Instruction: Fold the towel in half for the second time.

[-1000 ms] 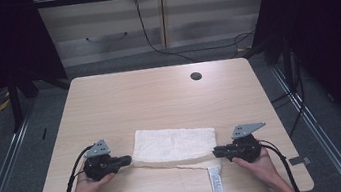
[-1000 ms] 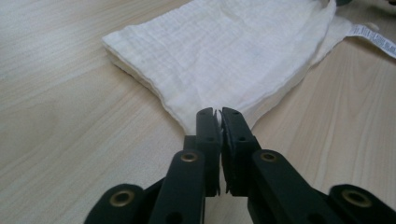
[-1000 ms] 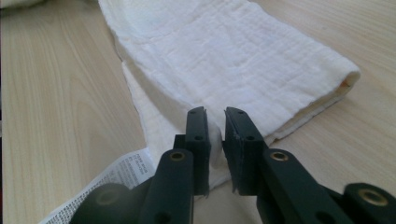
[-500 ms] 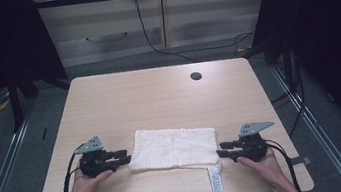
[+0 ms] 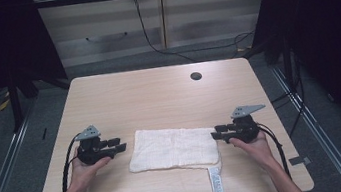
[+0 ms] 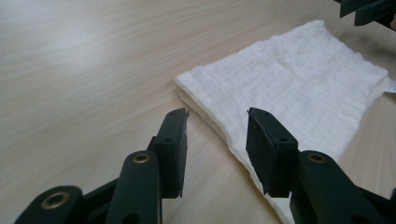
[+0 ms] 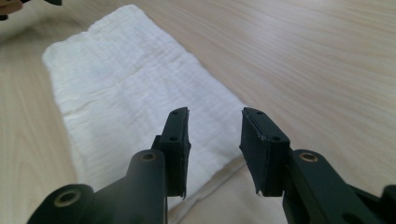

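So the folding looks pretty much done here: the white towel is lying flat as a neat folded rectangle in the lower middle of the high view, on the near half of the counter, with its layered edges stacked up and a care label poking out at its lower right corner. What's left, if anything, I'd guess is another fold to make it smaller, or just tidying the edges, but honestly it could pass as finished. The left tool sits at the lower left of that frame, just off the towel's left edge, and its jaws have just been opening, nothing between them; in the left gripper view the left tool has its pads spread with only the towel's folded corner lying on the wood beyond the gap, not pinched. The right tool mirrors it at the lower right, right at the towel's right edge, jaws also freshly opened and now released; the right gripper view shows the right tool hovering over the end of the towel, pads apart and clear of the cloth. Both forearms come in from the bottom of the frame, hands wrapped around the tool bodies, tools held about level and pointing inward at each other across the towel.
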Available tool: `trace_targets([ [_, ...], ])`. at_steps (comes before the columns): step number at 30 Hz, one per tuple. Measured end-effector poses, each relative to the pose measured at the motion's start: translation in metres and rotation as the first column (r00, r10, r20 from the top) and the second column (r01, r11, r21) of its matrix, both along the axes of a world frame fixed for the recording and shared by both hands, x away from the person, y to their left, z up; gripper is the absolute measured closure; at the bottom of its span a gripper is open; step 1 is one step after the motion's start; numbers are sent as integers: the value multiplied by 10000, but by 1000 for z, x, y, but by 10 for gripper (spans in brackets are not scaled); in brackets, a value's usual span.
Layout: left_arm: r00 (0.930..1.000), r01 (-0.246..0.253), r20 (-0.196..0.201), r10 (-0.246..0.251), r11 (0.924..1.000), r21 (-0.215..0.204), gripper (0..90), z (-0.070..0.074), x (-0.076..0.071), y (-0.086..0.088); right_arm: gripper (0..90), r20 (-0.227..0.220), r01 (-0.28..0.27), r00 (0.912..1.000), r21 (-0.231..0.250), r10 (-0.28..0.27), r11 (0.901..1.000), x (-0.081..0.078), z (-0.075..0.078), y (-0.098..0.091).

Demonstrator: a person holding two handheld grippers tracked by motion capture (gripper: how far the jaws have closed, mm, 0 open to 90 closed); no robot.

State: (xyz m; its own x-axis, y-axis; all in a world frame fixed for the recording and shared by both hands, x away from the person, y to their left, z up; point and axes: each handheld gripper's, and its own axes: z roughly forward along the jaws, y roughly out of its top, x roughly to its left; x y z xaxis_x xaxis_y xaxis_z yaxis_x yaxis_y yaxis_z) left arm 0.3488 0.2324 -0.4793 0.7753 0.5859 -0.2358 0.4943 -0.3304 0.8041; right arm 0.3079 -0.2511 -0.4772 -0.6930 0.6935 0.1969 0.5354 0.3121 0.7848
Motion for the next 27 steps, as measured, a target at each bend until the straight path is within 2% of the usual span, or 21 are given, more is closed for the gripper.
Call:
trace_targets([
  [1,9999,-108,70,110,9998,-188,584,1,3,-1,630,-36,49,10000,-45,-49,10000,4,0,1],
  [5,9999,-150,-12,150,9998,-148,576,0,15,-6,631,-162,102,9998,-118,-103,9999,20,-3,3],
  [8,9997,-204,-132,205,9998,57,575,-4,25,-12,626,-398,139,9991,-189,-147,9997,33,-7,3],
  [12,9994,-253,-219,251,9996,-84,574,-6,31,-17,630,-495,218,9985,-249,-230,9995,41,-11,4],
  [13,9996,-176,-210,176,9998,-16,574,-6,33,-20,631,-696,243,9972,-175,-255,9996,44,-16,3],
  [18,9996,-133,-244,130,9998,-130,559,-6,38,-29,633,-1004,82,9949,-292,-111,9995,46,-25,3],
  [21,9995,-154,-263,153,9999,-48,555,-8,43,-36,654,-1075,88,9941,-213,-110,9997,46,-26,3],
  [25,9994,-180,-293,175,9997,-173,545,-9,48,-44,665,-1243,11,9922,-352,-55,9994,46,-29,5],
  [27,9995,-21,-316,19,10000,-70,534,-9,51,-48,667,-1275,-21,9918,-310,-19,9995,46,-30,4],
])
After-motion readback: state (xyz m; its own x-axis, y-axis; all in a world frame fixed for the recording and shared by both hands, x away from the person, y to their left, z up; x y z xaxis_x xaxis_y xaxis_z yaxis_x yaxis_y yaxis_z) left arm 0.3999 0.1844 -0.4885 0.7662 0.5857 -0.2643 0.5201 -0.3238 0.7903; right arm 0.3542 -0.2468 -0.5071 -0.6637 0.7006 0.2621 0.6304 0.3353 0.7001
